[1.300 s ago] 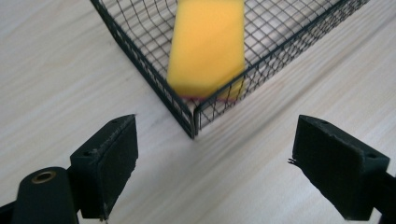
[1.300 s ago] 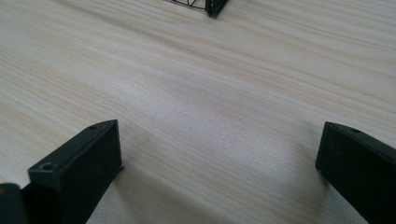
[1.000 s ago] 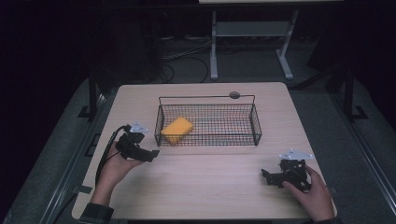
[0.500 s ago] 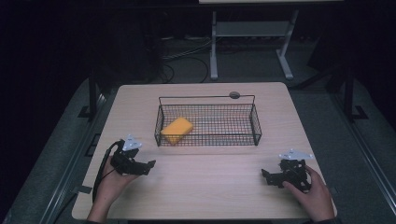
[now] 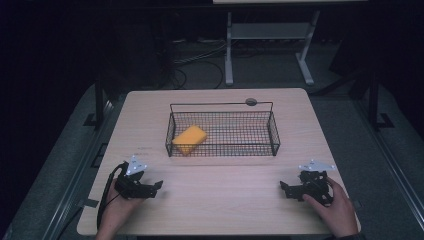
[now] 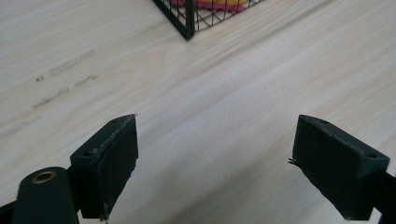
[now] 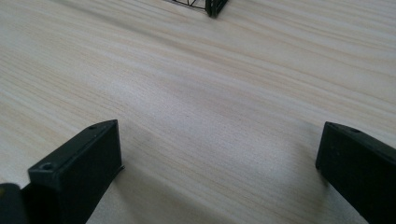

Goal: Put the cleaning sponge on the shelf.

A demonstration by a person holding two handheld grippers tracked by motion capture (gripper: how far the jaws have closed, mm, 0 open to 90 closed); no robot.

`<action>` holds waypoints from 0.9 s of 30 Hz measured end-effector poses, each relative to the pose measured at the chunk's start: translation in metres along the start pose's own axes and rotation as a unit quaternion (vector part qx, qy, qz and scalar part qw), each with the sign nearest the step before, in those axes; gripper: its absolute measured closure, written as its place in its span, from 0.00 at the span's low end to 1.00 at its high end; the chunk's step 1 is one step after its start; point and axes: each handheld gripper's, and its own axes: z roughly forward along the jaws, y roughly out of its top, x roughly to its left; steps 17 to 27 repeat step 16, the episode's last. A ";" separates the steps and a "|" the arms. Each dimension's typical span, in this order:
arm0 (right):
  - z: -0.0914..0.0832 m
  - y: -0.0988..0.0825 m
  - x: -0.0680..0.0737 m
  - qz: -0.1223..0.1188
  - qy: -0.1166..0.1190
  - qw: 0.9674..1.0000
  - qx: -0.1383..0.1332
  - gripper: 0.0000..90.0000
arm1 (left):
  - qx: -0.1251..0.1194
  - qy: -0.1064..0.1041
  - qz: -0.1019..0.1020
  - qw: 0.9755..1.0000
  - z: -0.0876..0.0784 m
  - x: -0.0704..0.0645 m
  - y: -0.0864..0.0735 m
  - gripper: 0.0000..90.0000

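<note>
inside the wire basket, at its left end, lies the yellow sponge, flat on the mesh floor and close to the near-left corner; the left gripper view catches a sliver of it, yellow over pink, behind that basket corner. the basket sits in the middle of the wooden table, toward the far side, with a small dark round thing just behind its back rim. nearer the person, the left gripper rests low over the bare wood at the near-left, well apart from the basket, jaws spread wide with nothing between them. the right gripper sits at the near-right in the same way, jaws wide apart and empty, its own view looking across plain wood to the basket's other near corner. neither tool touches sponge or basket. judging by this, both hands look parked at rest, with the sponge already lying in the basket, so the work seems either finished or between steps. if the sponge is to be handled again, the left gripper is the nearer one: it would need to rise, clear the basket's rim, come down over the sponge and close across its short width.
</note>
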 end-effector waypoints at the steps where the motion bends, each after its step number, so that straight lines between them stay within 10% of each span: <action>1: 0.000 0.000 0.000 0.000 0.000 1.000 0.000 0.00 | 0.000 -0.001 0.001 1.000 0.001 -0.001 -0.003 0.15; 27: 0.000 0.000 0.000 -0.002 0.000 1.000 -0.001 0.00 | -0.013 -0.024 -0.014 1.000 0.013 0.002 -0.023 0.14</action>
